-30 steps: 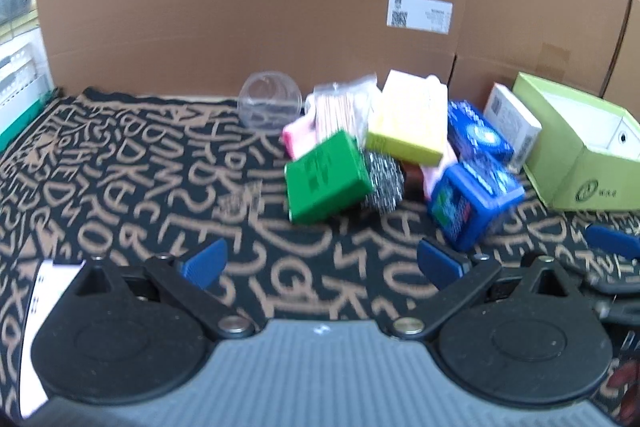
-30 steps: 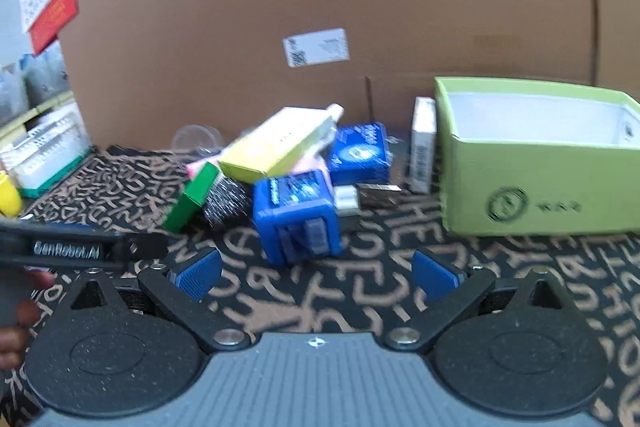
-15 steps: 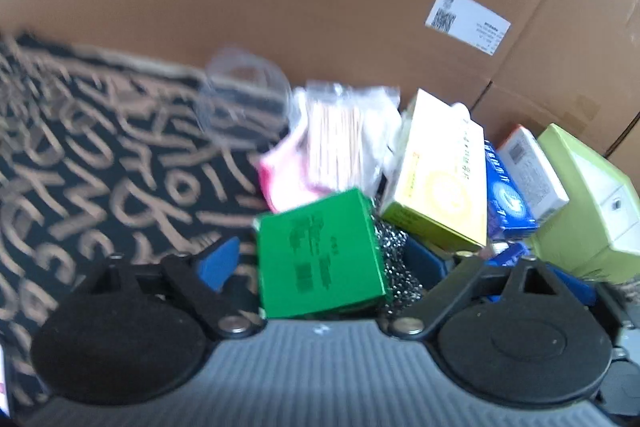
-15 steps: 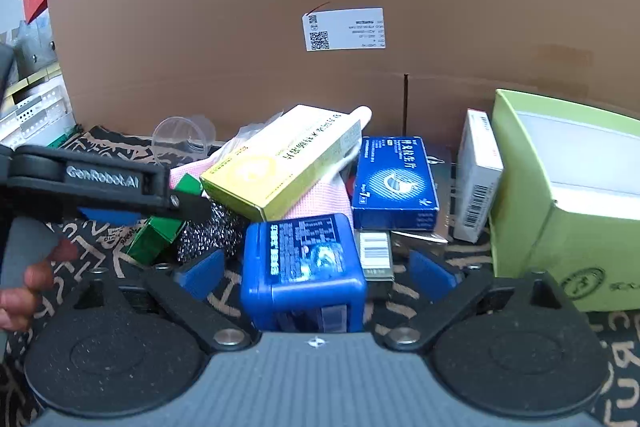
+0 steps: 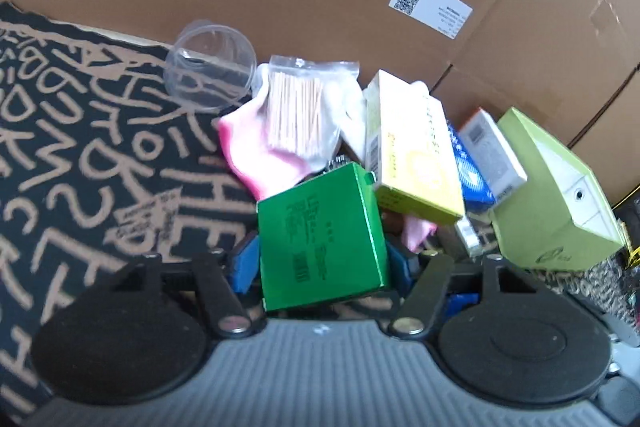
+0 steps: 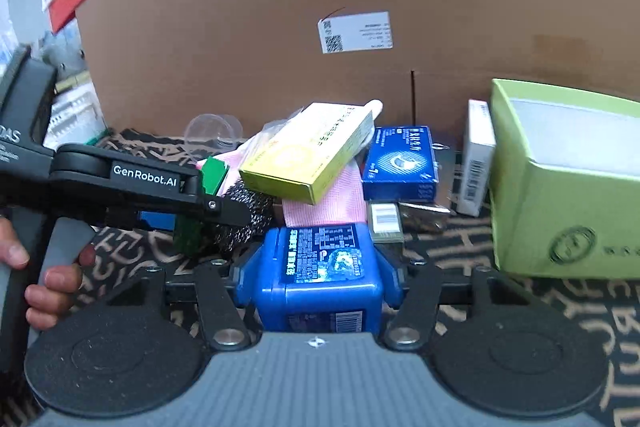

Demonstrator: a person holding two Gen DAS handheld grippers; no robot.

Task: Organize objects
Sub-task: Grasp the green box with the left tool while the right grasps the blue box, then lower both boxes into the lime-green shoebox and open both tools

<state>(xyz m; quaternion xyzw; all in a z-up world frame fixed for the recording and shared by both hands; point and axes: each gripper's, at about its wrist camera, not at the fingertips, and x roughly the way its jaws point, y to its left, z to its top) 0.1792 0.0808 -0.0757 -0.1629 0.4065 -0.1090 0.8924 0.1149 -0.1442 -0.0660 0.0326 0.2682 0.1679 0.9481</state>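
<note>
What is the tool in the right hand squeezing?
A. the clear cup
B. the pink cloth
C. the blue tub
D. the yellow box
C. In the right wrist view the right tool has its two blue pads pressed against the sides of the blue tub, while the yellow box lies farther back on the pile, untouched by that tool.
</note>
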